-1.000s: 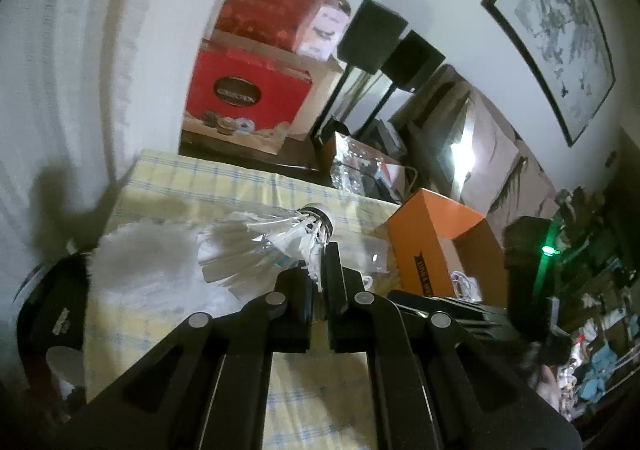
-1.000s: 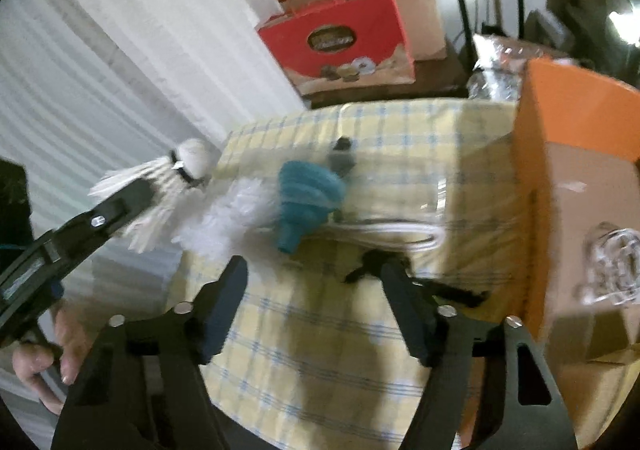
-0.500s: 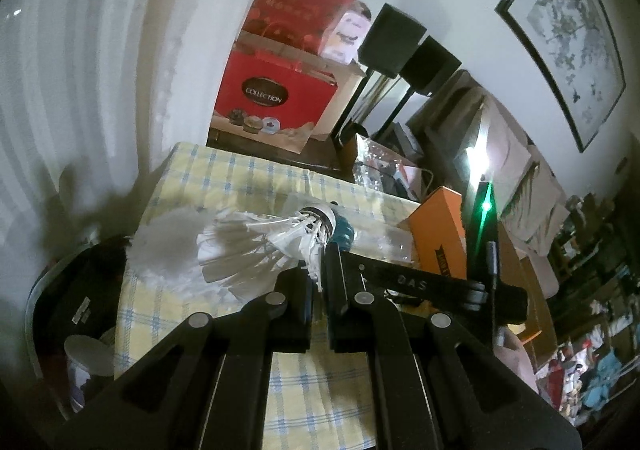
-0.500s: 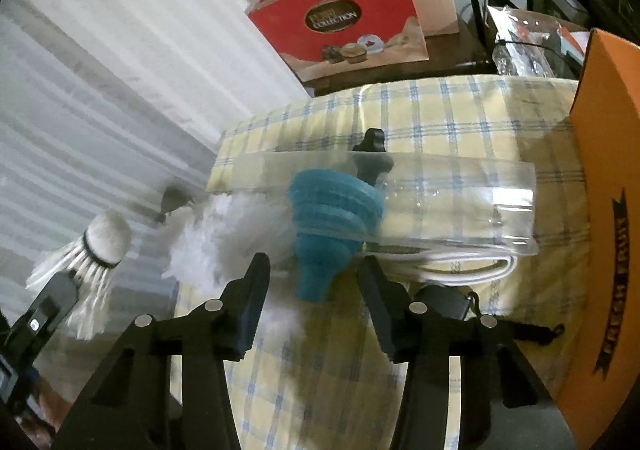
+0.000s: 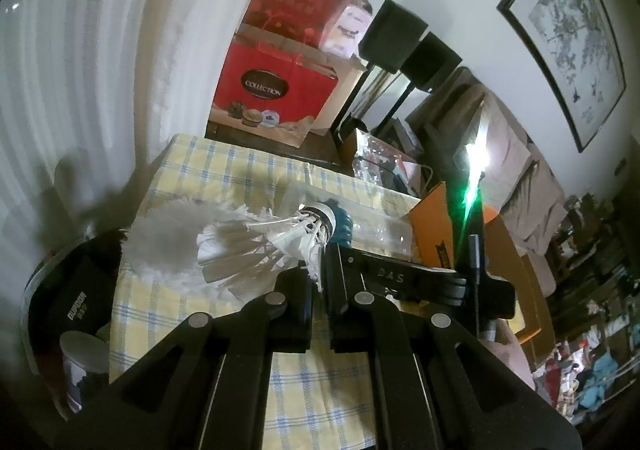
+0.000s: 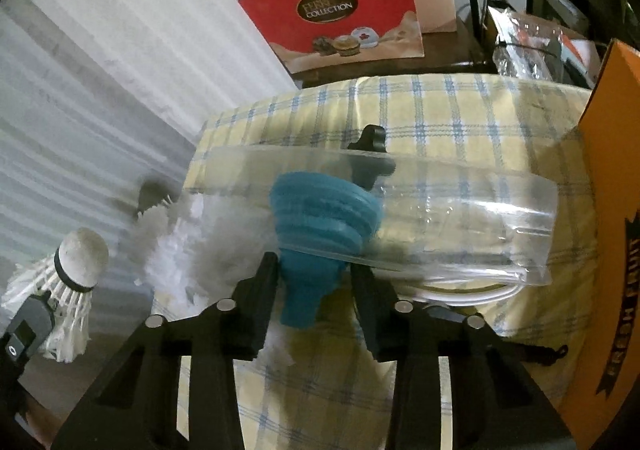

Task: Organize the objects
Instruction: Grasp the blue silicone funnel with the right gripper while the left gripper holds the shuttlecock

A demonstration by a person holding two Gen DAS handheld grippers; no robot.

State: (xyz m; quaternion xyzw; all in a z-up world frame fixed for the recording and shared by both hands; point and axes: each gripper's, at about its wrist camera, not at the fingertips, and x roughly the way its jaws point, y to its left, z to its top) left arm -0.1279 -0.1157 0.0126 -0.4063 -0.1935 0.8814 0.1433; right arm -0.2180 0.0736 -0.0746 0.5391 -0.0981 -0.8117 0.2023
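Observation:
My left gripper [image 5: 318, 270] is shut on a white feather shuttlecock [image 5: 276, 242] and holds it above the checked tablecloth [image 5: 224, 173]. The shuttlecock also shows at the left in the right wrist view [image 6: 68, 286]. My right gripper [image 6: 314, 282] is open, its fingers on either side of the spout of a teal collapsible funnel [image 6: 316, 221]. The funnel lies on the cloth, partly under a clear plastic tube [image 6: 460, 217]. A white fluffy pile [image 6: 188, 250] lies to the funnel's left. The right gripper's body shows in the left wrist view [image 5: 420, 282].
An orange cardboard box [image 6: 612, 234] stands at the table's right side. A white cable [image 6: 472, 292] and a black clip [image 6: 370, 137] lie near the tube. A red gift bag [image 6: 340, 21] stands behind the table. A black bin [image 5: 68, 310] is at the left.
My right gripper has moved forward and down to the funnel, its fingers now beside the spout. The left gripper has drawn back a little, still holding the shuttlecock.

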